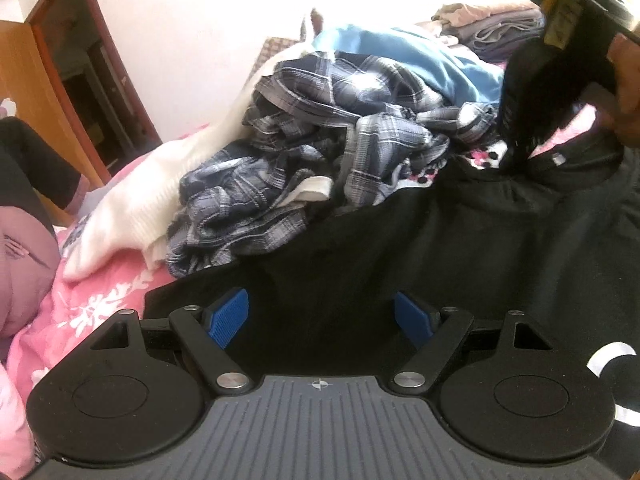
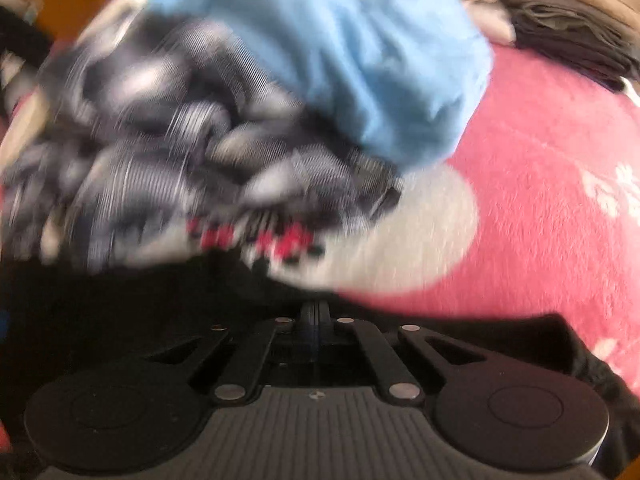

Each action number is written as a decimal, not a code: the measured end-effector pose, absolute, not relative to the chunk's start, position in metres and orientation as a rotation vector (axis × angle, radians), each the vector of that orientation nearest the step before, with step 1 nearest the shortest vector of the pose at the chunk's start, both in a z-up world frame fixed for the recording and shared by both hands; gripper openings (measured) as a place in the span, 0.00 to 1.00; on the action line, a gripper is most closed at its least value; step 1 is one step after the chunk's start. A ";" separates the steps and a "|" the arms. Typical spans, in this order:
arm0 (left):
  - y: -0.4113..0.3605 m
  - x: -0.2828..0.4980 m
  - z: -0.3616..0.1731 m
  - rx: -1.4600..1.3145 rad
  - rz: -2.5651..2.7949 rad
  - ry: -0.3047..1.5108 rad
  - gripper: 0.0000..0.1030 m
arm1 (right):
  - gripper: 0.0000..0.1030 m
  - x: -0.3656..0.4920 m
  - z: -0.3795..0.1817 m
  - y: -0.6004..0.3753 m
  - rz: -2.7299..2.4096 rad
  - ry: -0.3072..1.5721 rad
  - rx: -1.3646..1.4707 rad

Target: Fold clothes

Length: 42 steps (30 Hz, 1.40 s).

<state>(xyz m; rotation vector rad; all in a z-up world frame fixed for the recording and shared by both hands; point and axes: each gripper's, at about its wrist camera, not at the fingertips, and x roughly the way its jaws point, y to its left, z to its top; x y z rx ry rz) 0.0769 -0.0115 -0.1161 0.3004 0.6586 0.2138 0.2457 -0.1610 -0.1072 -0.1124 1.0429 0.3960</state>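
surface: bed with pink floral blanket | on it: black garment spread flat; heap of plaid shirt, white knit, light blue garment

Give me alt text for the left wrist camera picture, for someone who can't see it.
An open left gripper with blue pads hovers over a black garment spread on a pink floral blanket. Behind lies a heap of plaid, white and light blue clothes. At upper right, the right gripper meets the black garment's far edge.
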 end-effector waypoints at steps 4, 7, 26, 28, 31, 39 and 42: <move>-0.010 0.076 -0.115 0.300 0.218 0.655 0.79 | 0.00 0.237 -0.084 -0.168 0.385 0.963 -0.113; -0.009 0.076 -0.115 0.299 0.221 0.653 0.79 | 0.01 0.210 -0.070 -0.174 0.542 1.023 -0.111; -0.016 0.069 -0.102 0.293 0.198 0.605 0.79 | 0.02 0.235 -0.052 -0.226 0.329 1.007 0.111; -0.019 0.069 -0.103 0.307 0.182 0.606 0.79 | 0.02 0.228 -0.039 -0.253 0.331 1.032 0.101; -0.025 0.068 -0.106 0.325 0.165 0.617 0.79 | 0.02 0.225 -0.047 -0.278 0.319 1.131 0.099; -0.033 0.058 -0.104 0.373 0.166 0.639 0.79 | 0.01 0.273 -0.099 -0.308 0.189 1.118 0.261; -0.034 0.056 -0.102 0.373 0.172 0.646 0.79 | 0.03 0.286 -0.087 -0.323 0.083 1.044 0.288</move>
